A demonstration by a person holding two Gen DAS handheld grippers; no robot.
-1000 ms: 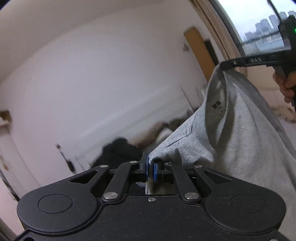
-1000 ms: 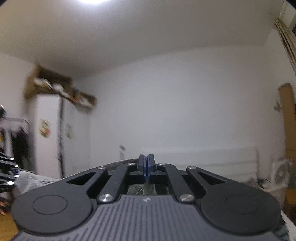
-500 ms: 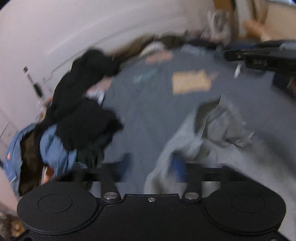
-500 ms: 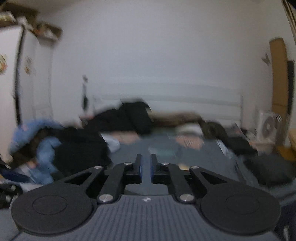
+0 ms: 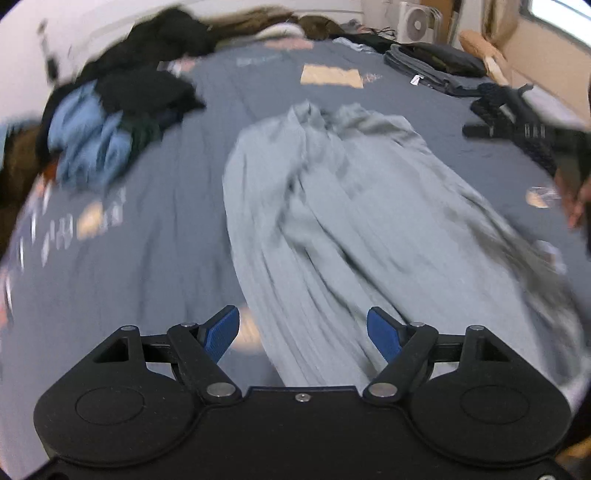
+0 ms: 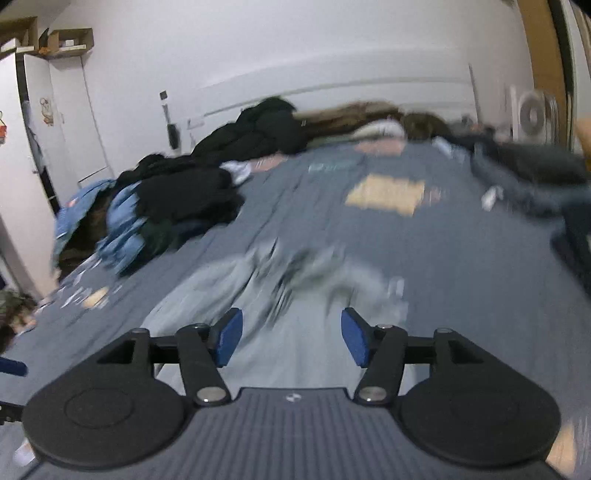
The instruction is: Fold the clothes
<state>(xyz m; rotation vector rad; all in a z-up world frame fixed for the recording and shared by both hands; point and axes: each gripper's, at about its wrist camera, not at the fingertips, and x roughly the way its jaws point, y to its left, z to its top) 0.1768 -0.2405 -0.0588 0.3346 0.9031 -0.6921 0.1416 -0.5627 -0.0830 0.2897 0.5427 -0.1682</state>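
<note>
Clothes pile: at the left of the bed, a heap of black and blue clothes, well apart from both claws; it sits at the same left edge in the right wrist view.
Bed: a grey-blue printed cover carries everything; motion blur smears its near parts in both views.
Left claw: the left claw is spread wide, blue pads far apart and gripping nothing.
Grey shirt: the grey shirt lies rumpled on the bed, running lengthwise away from the left claw; its near end passes under the gap between the pads and is then hidden by the claw body, and its bunched far end lies toward the middle of the bed. Whether cloth touches either pad cannot be told through the blur.
Right claw: the right claw is also spread wide and empty, blue pads apart; the same shirt lies just ahead of it and below its gap, heavily blurred. From the left wrist view this claw hangs above the bed to the right of the shirt, clear of the cloth, with a hand at the frame edge.
Folded stack: dark folded clothes rest at the far right of the bed.
Fan: a white fan stands beyond that corner.
</note>
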